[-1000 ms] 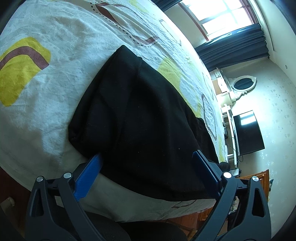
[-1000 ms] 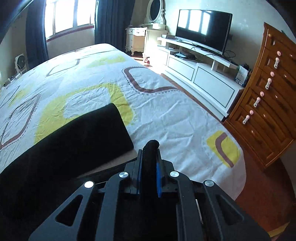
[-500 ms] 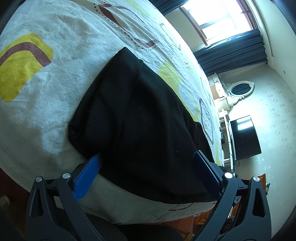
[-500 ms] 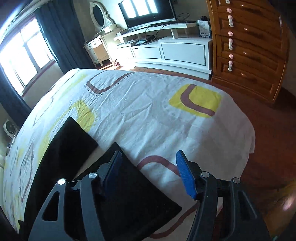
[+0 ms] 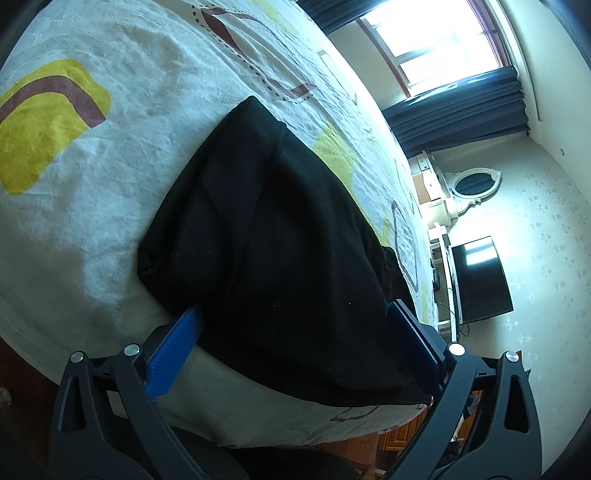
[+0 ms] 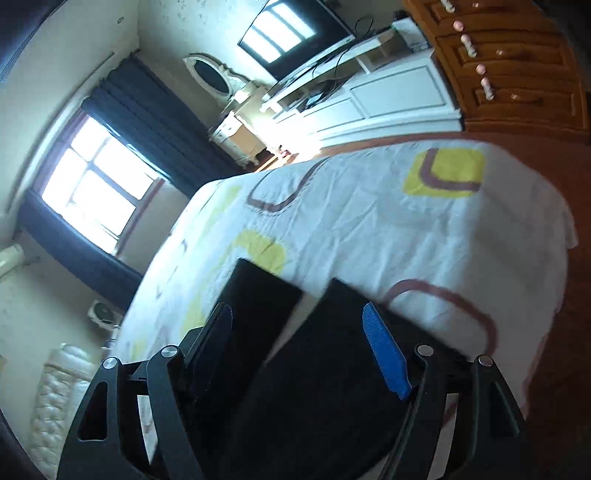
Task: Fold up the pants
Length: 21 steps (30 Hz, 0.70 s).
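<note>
Rolled hard to one side since a second ago, the right gripper (image 6: 297, 332), so that the window (image 6: 96, 184) and television (image 6: 291, 33) now sat tilted across its view. Had been clamped shut on a ridge of black cloth then; jaws just been opening, now well apart, pressing on nothing. Kept its place meanwhile, the left gripper (image 5: 295, 332), jaws wide apart as before and gripping nothing.

Seen only from the right wrist: a wooden chest of drawers (image 6: 517, 66) with pale knobs, a white low cabinet (image 6: 388, 99), and two separate dark edges of the pants (image 6: 314, 369) with a strip of bedspread (image 6: 424, 229) showing between them. Seen only from the left wrist: the pants (image 5: 277, 258) as one broad folded black mass lying on the bedspread (image 5: 110, 184) near the bed's edge, with a seam running along the top layer.

From the left wrist, lay spread between and ahead of both blue fingers (image 5: 173, 350), the near edge reaching over the left finger's tip. From the right wrist, lay beneath and between the open fingers (image 6: 386, 354); touching or not, could not tell.
</note>
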Tool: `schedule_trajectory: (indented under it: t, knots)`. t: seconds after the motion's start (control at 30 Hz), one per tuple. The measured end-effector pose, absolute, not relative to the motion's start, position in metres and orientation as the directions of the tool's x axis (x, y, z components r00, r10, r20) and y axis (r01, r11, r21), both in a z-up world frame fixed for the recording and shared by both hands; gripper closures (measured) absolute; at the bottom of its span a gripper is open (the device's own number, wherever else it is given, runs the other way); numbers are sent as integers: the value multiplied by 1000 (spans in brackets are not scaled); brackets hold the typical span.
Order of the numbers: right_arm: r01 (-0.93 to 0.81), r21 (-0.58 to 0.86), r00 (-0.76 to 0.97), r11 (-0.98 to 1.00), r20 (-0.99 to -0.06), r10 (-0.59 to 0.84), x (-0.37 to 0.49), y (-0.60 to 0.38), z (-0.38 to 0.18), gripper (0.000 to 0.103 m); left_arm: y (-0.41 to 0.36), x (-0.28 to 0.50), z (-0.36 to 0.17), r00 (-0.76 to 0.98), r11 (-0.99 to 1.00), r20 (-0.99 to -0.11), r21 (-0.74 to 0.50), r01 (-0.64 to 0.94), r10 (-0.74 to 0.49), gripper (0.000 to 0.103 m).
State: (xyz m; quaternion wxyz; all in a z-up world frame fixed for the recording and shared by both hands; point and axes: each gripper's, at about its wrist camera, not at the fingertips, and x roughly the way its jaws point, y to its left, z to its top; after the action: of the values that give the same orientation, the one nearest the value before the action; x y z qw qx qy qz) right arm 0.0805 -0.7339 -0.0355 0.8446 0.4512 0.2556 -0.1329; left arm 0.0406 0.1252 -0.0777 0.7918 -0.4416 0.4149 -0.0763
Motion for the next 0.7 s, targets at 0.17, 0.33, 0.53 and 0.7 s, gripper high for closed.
schedule_trajectory:
  t: [0.17, 0.33, 0.53, 0.7]
  knots:
    - [408, 837, 848, 366, -495, 187, 138, -725, -76, 48, 125, 42, -77, 644, 598, -590, -763, -247, -487, 4]
    - [472, 814, 824, 339, -543, 158, 167, -723, -98, 49, 126, 43, -78, 643, 589, -583, -770, -244, -496, 4]
    - [521, 789, 797, 326, -586, 144, 188, -731, -105, 77, 128, 42, -79, 645, 584, -578, -775, -243, -500, 4]
    - [558, 774, 786, 300, -609, 109, 176, -732, -106, 80, 128, 40, -80, 651, 576, -569, -782, -239, -502, 3]
